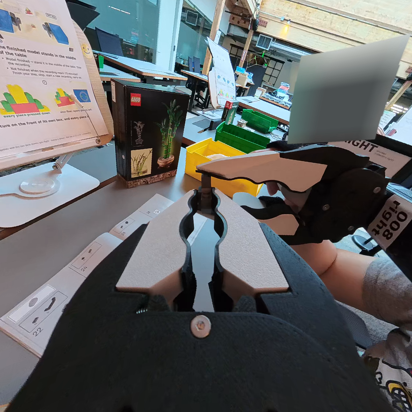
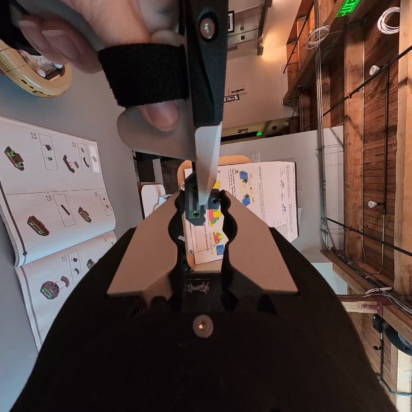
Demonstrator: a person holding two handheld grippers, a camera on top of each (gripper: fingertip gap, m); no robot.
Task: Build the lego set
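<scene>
At far left, a sheet on a white stand shows general build guidance. Below it, the booklet lies open on the desk at the steps for a small dark sub-assembly. The set box stands upright behind the booklet, and a yellow bin sits just to its right, with green bins on the desk beyond. At centre, the left hand-held gripper is nearly closed, its tips pinching a small dark assembly held above the desk. The right hand-held gripper enters from the right, turned on its side; in the left wrist view one finger rests on top of the assembly. In the right wrist view the right hand-held gripper is narrowly open around the same assembly, which shows green inserts with cross holes; whether it clamps the assembly cannot be told. Judged step: joining or seating a part on the sub-assembly shown in the booklet. The next move calls for a firm, square press along the stud axis while the left hand-held gripper holds steady; off-axis force risks twisting the assembly out of the pinch.
</scene>
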